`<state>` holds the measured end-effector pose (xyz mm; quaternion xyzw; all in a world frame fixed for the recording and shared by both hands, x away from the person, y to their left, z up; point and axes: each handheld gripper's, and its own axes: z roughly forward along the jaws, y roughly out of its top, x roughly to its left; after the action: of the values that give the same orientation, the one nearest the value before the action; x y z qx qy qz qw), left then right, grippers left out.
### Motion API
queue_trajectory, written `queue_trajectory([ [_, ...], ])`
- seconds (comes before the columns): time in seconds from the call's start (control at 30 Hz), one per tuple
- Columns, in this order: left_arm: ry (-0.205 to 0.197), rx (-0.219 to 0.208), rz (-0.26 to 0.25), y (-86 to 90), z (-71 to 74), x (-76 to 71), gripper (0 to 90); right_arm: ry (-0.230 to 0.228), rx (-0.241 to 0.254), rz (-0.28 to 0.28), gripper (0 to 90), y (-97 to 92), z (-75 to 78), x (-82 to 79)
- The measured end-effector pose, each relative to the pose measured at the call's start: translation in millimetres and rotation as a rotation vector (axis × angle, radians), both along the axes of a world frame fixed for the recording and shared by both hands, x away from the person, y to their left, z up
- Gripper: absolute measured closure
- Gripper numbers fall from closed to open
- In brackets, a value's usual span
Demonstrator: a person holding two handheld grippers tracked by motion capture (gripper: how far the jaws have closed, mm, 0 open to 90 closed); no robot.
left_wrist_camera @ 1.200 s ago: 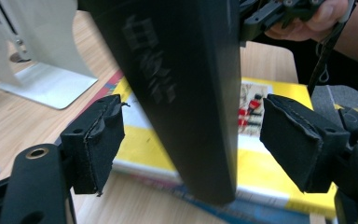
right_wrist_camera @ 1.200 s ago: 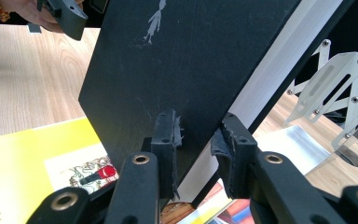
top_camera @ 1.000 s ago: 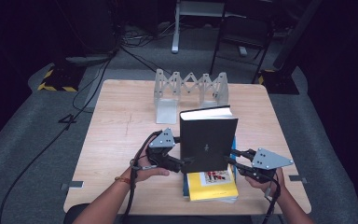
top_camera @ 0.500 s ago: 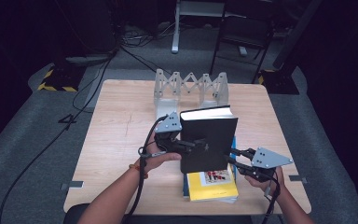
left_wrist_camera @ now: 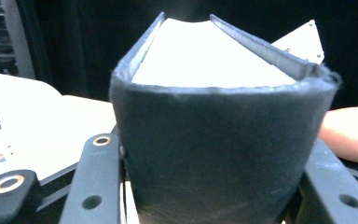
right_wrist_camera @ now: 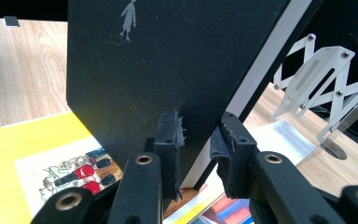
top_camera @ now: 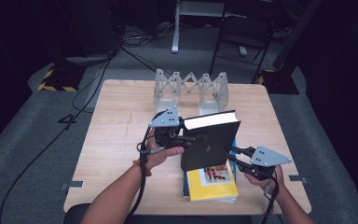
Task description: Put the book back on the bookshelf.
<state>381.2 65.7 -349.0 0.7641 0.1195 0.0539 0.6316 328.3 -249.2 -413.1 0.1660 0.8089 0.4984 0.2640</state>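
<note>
A thick black hardback book (top_camera: 212, 142) hangs tilted above a stack of books topped by a yellow book (top_camera: 213, 184). My left gripper (top_camera: 186, 139) has its jaws around the book's spine (left_wrist_camera: 214, 154). They have just been closing and now press on both sides of it. My right gripper (top_camera: 234, 154) is shut on the book's lower right corner (right_wrist_camera: 186, 116), with one pad (right_wrist_camera: 168, 140) on the front cover and the other behind it. White page edges (top_camera: 209, 120) face up and away.
A folding metal rack (top_camera: 191, 86) stands at the far middle of the wooden table (top_camera: 121, 140). Cables and chair legs lie on the dark floor beyond the table. Bare wood stretches left of my left hand.
The left gripper rose from beside the stack to the book's spine and closed on it. The book, upright before, now leans and sits slightly higher. The right gripper stayed put.
</note>
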Motion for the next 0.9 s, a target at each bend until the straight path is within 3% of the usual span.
queue_trajectory([
  [0.17,-0.023,0.004,0.032,3.7,3.4,-2.9,52.4,-0.005,0.016,-0.036,62.5,-2.5,1.0,1.0],
  [0.33,-0.035,0.005,0.073,7.5,5.8,-4.9,52.5,0.008,0.035,-0.050,60.8,-8.3,0.2,5.0],
  [0.4,-0.038,0.010,0.090,8.8,7.0,-5.1,52.5,0.040,0.047,-0.047,56.9,-10.9,-0.6,6.4],
  [0.47,-0.043,0.018,0.098,10.2,8.0,-6.1,52.6,0.053,0.030,-0.060,51.1,-13.6,-1.7,8.2],
  [0.6,-0.053,0.026,0.115,12.9,9.6,-7.1,52.6,0.129,0.013,-0.094,40.0,-23.7,-7.8,13.3],
  [0.9,-0.058,0.051,0.162,16.5,14.7,-7.6,52.7,0.219,-0.033,-0.201,38.1,-58.1,-23.4,21.1],
])
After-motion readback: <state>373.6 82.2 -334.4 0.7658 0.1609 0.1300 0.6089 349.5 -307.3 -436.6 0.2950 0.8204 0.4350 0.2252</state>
